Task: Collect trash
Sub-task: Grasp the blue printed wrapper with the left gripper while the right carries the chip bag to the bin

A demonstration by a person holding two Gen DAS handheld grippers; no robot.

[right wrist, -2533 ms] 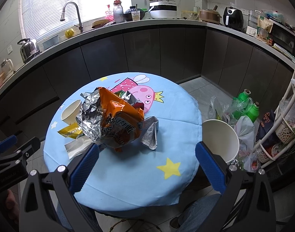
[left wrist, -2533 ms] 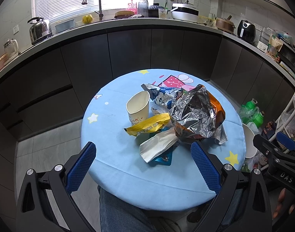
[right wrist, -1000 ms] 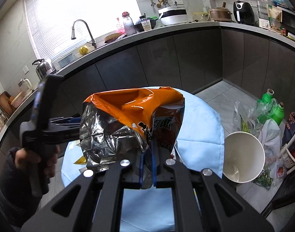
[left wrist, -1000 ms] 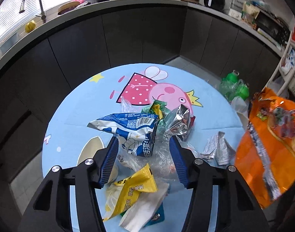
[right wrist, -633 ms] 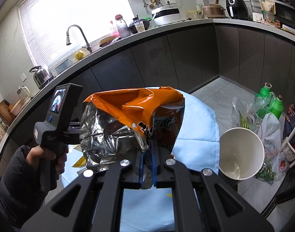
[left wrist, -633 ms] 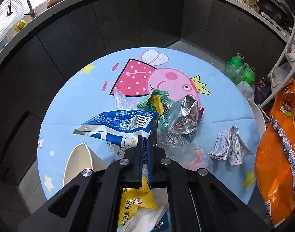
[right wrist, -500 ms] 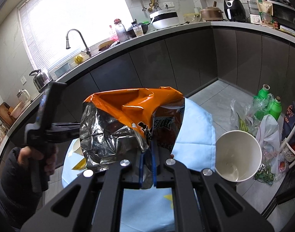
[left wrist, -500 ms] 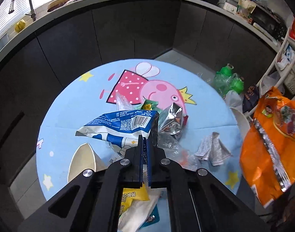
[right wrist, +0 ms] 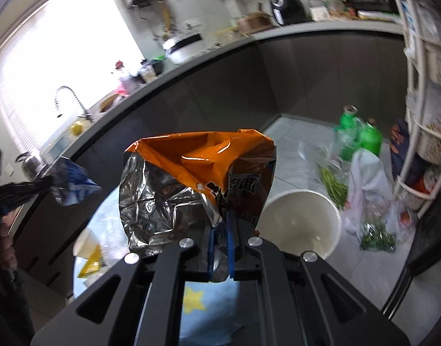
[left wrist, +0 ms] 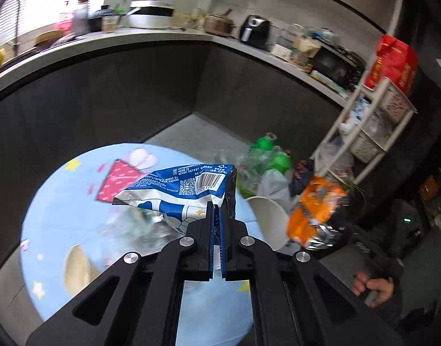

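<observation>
In the left wrist view, the left gripper [left wrist: 219, 216] is clamped tight on a blue-and-white snack wrapper [left wrist: 180, 190], lifted above the blue tablecloth [left wrist: 61, 201]; carrying it over the white bin [left wrist: 271, 222] before letting go would keep it from snagging. In the right wrist view, the right gripper [right wrist: 220, 230] is pinched on an orange foil chip bag [right wrist: 197, 178] just beside that white bin [right wrist: 301, 225], whose empty inside shows only here. The paper cup [left wrist: 76, 268] is clearer in the left view.

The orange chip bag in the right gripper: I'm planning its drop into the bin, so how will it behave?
The orange chip bag is probably light and floppy: it hangs crumpled from the right gripper. Its glossy foil looks slippery. Released, it may flutter past the white bin.
</observation>
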